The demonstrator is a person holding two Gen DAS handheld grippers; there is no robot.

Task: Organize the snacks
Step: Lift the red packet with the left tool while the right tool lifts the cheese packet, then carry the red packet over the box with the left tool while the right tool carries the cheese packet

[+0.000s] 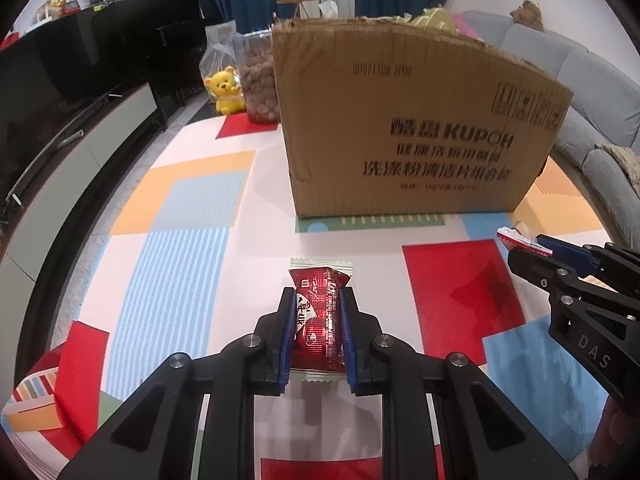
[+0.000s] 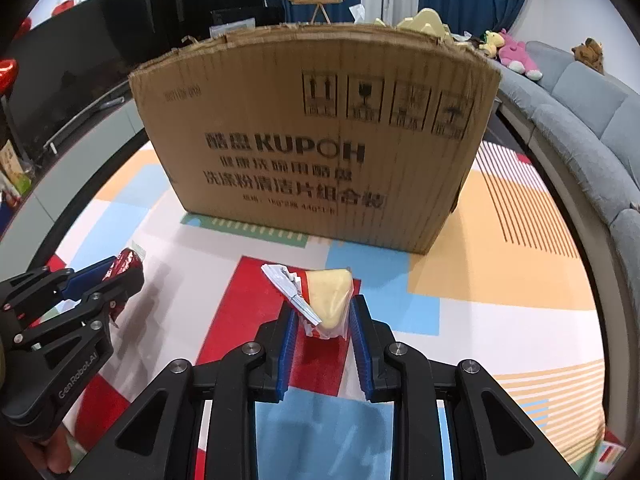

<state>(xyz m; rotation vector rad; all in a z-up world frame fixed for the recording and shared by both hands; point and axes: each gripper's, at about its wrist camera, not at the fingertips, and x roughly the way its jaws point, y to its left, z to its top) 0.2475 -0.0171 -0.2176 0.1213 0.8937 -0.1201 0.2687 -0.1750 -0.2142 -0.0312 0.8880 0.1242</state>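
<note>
Snack transfer, carry step: left gripper [image 1: 318, 312] fingers clamp a red wrapped snack [image 1: 320, 308], right gripper [image 2: 324, 320] fingers pinch a pale wedge-shaped snack [image 2: 330, 300], both above the patterned desk [image 1: 180, 240]; next, presumably, lifting over the cardboard box [image 2: 312, 136] rim.

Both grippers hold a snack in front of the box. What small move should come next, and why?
Probably lift both higher and forward over the cardboard box. The left gripper clamps a red snack packet, the right gripper a pale wedge snack, and the box's top edge stands above both.
</note>
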